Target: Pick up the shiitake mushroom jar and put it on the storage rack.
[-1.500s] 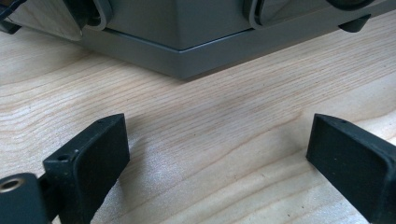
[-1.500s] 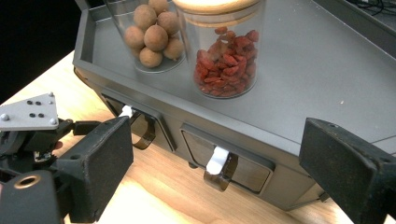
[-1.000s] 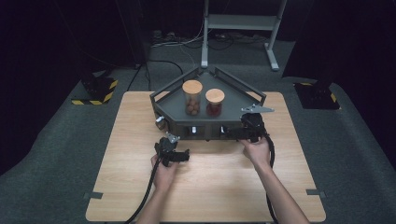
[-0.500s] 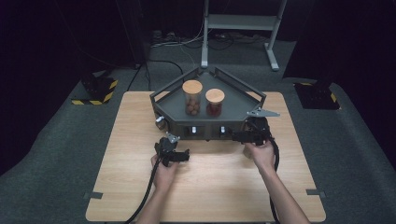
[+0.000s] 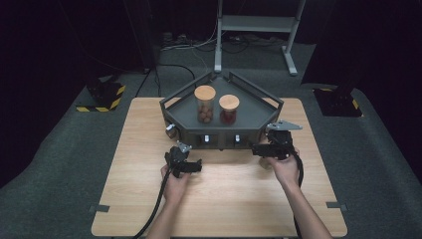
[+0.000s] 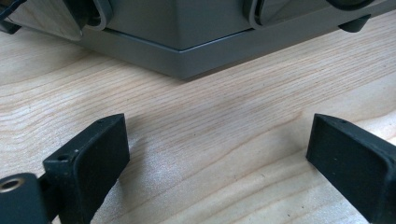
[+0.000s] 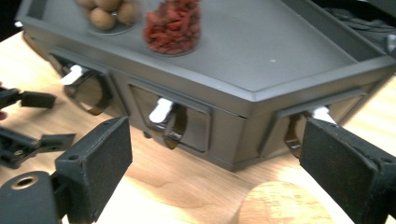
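both grippers sit on the wooden table [image 5: 124, 164] just in front of a dark grey angular rack [image 5: 251, 107]. left gripper [image 5: 191, 167] rests near the rack's left front, held by the person's left hand [image 5: 174, 181]; in the left gripper view its two black pads [image 6: 100, 154] stand spread wide with bare wood between them, and the rack's lower corner [image 6: 180, 65] lies a little ahead, apart from the jaws.

right gripper [image 5: 259, 149] is at the rack's right front, in the right hand [image 5: 283, 167]. its jaws have just been opening a little further; in the right gripper view its pads [image 7: 100, 151] are parted and press on nothing. between them, low in that view, is a round pale wooden disc [image 7: 280, 205], possibly a jar lid, though too little of it is visible to be sure. ahead of the jaws the rack's front face has recessed slots with curved dark handles and small white tabs [image 7: 161, 109].

on the rack's flat top stand two clear jars with wooden lids, close together: the left jar [image 5: 205, 104] holds brown round nuts, the right jar [image 5: 229, 109] holds something red. both stand upright and well apart from either gripper.
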Motion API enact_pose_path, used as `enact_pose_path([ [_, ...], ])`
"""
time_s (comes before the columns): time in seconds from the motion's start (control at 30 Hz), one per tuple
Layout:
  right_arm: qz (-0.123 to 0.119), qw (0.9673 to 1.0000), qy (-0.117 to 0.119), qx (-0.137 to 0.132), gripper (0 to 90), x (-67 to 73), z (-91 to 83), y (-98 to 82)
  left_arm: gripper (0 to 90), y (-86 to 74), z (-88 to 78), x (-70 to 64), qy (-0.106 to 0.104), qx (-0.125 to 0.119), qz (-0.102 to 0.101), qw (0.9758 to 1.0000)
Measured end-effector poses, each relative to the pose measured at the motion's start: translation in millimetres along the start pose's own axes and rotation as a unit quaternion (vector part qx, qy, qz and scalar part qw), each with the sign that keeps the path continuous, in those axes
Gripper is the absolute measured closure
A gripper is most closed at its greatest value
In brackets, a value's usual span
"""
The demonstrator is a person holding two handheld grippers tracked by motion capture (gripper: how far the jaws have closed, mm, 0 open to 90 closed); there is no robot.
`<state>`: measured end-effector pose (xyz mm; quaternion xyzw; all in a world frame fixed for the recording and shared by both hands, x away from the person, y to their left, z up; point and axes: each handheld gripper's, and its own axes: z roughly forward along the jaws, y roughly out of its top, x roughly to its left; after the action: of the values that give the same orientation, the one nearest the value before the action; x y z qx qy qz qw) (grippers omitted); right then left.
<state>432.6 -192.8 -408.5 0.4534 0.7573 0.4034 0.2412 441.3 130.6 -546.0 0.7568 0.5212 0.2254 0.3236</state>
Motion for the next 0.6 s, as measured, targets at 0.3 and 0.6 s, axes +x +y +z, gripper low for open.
enact_pose_path([
  [0.3,0.016,0.9997,-0.009,-0.015,8.5,-8.0,-4.5,-13.4,5.8,0.0,0.0,0.0,0.0,0.0,0.0,1.0],
  [0.6,0.015,0.9996,-0.006,-0.024,8.1,-12.3,-9.0,-27.4,5.8,0.0,-0.1,0.1,0.0,0.0,0.001,1.0],
])
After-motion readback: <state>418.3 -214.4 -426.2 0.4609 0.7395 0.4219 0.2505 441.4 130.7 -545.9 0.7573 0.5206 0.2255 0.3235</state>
